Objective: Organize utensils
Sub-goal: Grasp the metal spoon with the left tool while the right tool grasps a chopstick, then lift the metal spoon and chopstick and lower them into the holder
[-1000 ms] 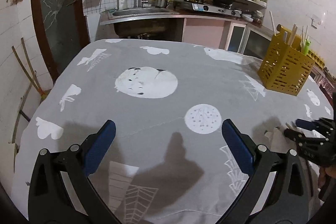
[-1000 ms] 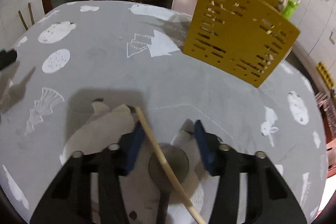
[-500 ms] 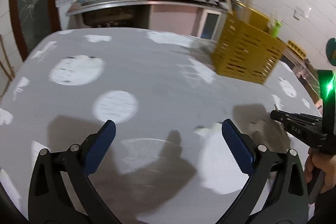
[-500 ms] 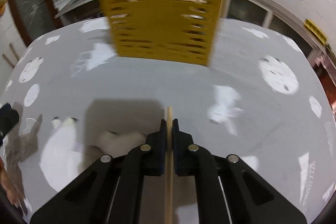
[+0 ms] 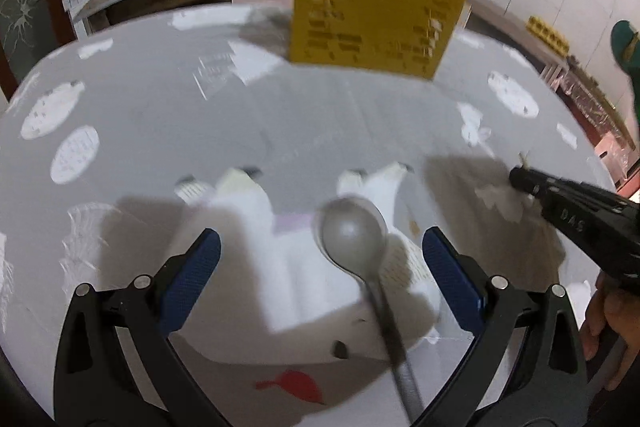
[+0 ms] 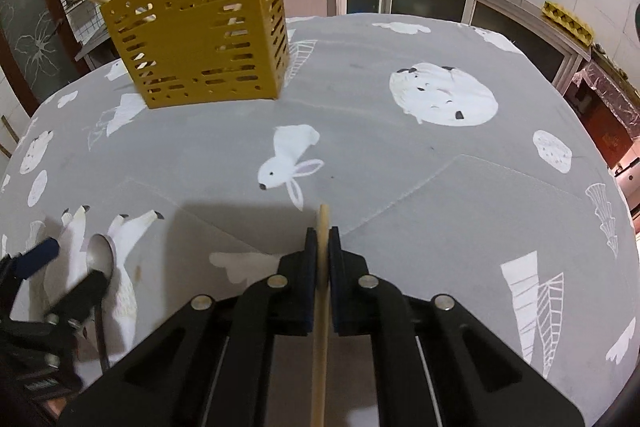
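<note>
Fingers (image 6: 334, 251) pinch a chopstick (image 6: 322, 227) short of the yellow caddy (image 6: 200, 39); left gripper (image 5: 320, 259) gapes over the spoon (image 5: 354, 235), risking slippage.

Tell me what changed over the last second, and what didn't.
The right gripper closed on the chopstick that lay across the spoon and lifted it off. The left gripper swung right and now frames the spoon, open. Unchanged: the spoon lies on the cloth, and the yellow basket stands in place.
</note>
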The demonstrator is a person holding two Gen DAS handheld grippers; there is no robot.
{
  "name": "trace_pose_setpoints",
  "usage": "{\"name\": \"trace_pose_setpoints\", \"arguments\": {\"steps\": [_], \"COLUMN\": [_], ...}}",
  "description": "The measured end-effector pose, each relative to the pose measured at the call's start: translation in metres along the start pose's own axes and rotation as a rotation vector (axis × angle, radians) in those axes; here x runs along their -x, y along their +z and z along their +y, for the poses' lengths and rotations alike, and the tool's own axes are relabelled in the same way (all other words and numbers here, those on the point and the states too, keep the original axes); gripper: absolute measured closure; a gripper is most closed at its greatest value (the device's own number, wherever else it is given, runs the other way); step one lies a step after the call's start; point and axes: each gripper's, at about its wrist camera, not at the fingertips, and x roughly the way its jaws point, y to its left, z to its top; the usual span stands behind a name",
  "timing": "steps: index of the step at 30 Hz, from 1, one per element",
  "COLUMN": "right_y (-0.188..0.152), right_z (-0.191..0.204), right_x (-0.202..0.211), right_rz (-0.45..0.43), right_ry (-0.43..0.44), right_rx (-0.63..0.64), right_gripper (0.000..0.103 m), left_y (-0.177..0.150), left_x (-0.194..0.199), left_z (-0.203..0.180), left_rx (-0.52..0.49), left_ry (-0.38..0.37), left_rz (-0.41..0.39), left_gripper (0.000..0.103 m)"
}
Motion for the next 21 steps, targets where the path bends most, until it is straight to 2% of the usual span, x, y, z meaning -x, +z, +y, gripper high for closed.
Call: {"name": "trace_pose_setpoints", "arguments": {"steps": [3, 5, 7, 8, 10, 12, 16, 21], "right_y": [-0.005, -0.005, -0.005, -0.005, -0.004, -0.004, -0.001, 0.004], "right_z": [-0.001, -0.003, -0.005, -0.005, -0.006, -0.006, -0.002, 0.007], "right_x": [0.003, 0.002, 0.001, 0.001, 0.001, 0.001, 0.003, 0.012], "right_rz": [-0.007, -0.009, -0.009, -0.009, -0.01, -0.012, -0.025, -0.061], "right_ry": [0.004, 0.012, 0.017, 0.018, 0.019, 0.02, 0.027, 0.026], "right_rx": [-0.002, -0.009, -0.013, -0.014, -0.014, -0.016, -0.02, -0.006], "right_gripper": [0.097, 0.097, 0.097, 0.097, 0.097, 0.097, 0.097, 0.097], "left_y": [-0.002, 0.0, 0.003, 0.005, 0.01, 0.016, 0.024, 0.028], "left_x": [-0.004, -0.008, -0.009, -0.01, -0.01, -0.011, -0.014, -0.012], "left_z": [-0.011, -0.019, -0.023, -0.025, -0.027, -0.025, -0.021, -0.02], "left_rx": [0.003, -0.006, -0.01, -0.015, -0.036, -0.037, -0.031, -0.065], "left_ry": [0.025, 0.04, 0.065, 0.061, 0.052, 0.029, -0.005, -0.021], "left_rz": [0.015, 0.029, 0.036, 0.041, 0.058, 0.079, 0.096, 0.074], "left_gripper": [0.009, 0.018, 0.035, 0.039, 0.06, 0.068, 0.068, 0.069]}}
